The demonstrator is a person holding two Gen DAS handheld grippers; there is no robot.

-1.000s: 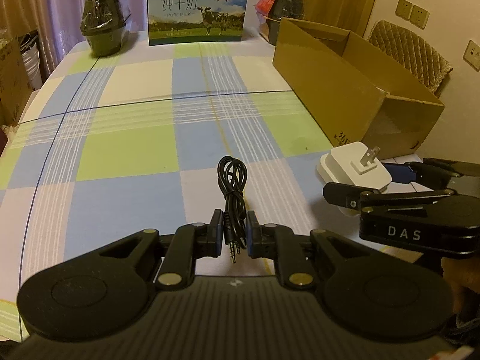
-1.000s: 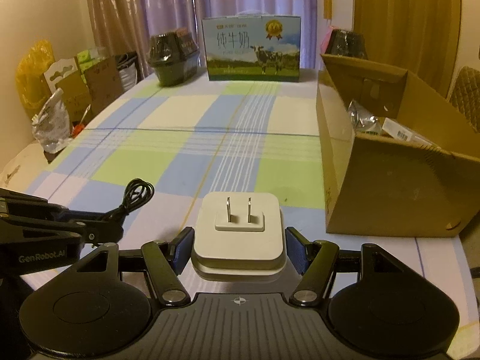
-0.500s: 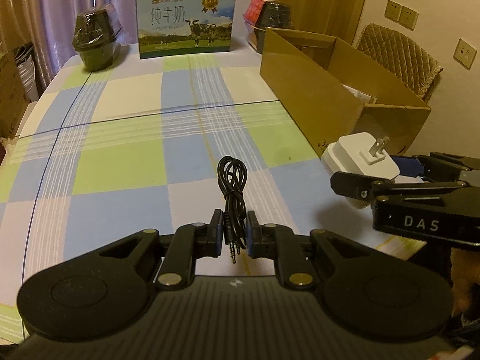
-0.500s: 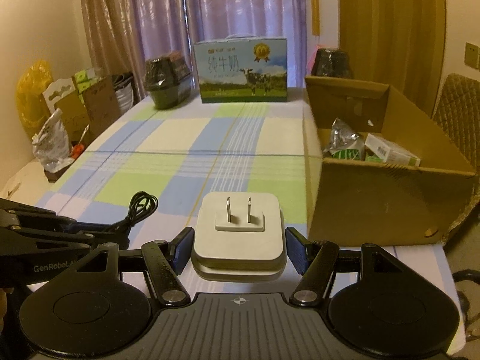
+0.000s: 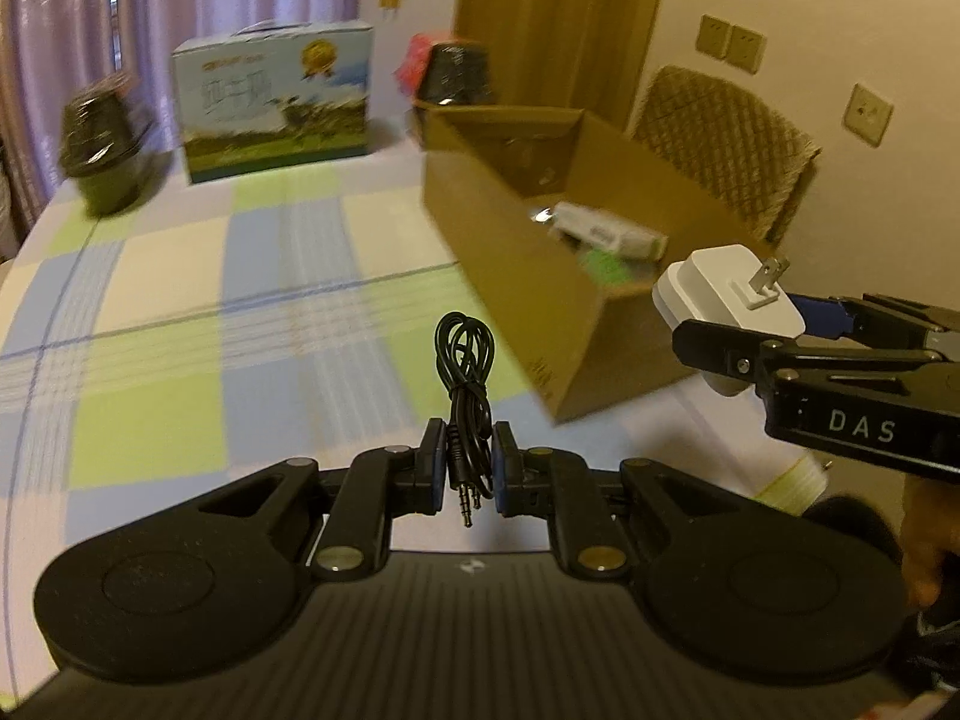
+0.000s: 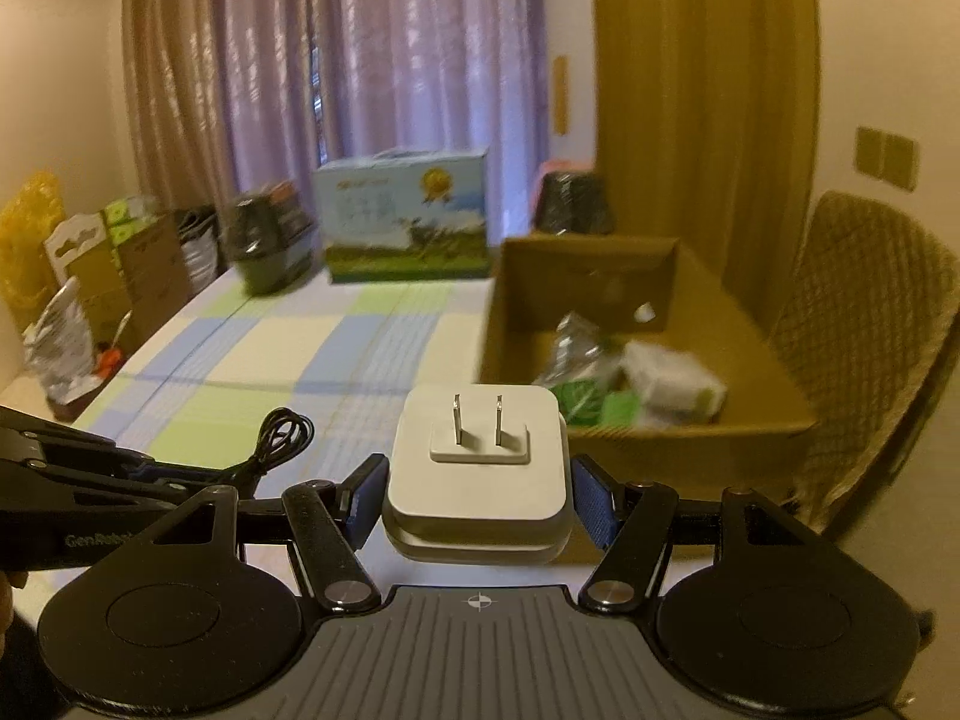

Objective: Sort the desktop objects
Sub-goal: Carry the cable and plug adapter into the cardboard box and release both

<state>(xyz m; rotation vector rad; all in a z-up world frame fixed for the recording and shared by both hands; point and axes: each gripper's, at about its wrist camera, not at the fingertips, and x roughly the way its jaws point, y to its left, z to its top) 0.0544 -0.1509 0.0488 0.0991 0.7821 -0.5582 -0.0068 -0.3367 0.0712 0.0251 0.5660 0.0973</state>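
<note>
Black audio cable (image 5: pixel 463 384), coiled and tied at its middle, is pinched between the blue pads of the left gripper (image 5: pixel 470 468); its two jack plugs point back toward the camera and its loop sticks out forward, clear of the checked tablecloth (image 5: pixel 180 312). The cable hangs in the air above the near part of the tabletop.

White power adapter (image 6: pixel 477 468), its two flat prongs facing up, is clamped at its sides by the right gripper (image 6: pixel 477 495), whose fingers (image 6: pixel 591 495) press on either flank. In the left wrist view the same adapter (image 5: pixel 729 294) is held aloft at the near corner of the open cardboard box (image 5: pixel 528 276), about level with its rim.

The cardboard box stands along the right edge of the tabletop. Inside it lie a white carton (image 6: pixel 672 384), something green (image 6: pixel 585 405) and a crinkled silvery packet (image 6: pixel 576 342); motion blur hides finer detail.

At the far edge of the tabletop stand a milk carton case (image 6: pixel 405 216) printed with a meadow, with a dark wrapped pot (image 6: pixel 264 246) at the far left corner and another dark pot (image 6: pixel 573 204) behind the box. A padded chair (image 6: pixel 864 348) sits just beyond the right edge.
</note>
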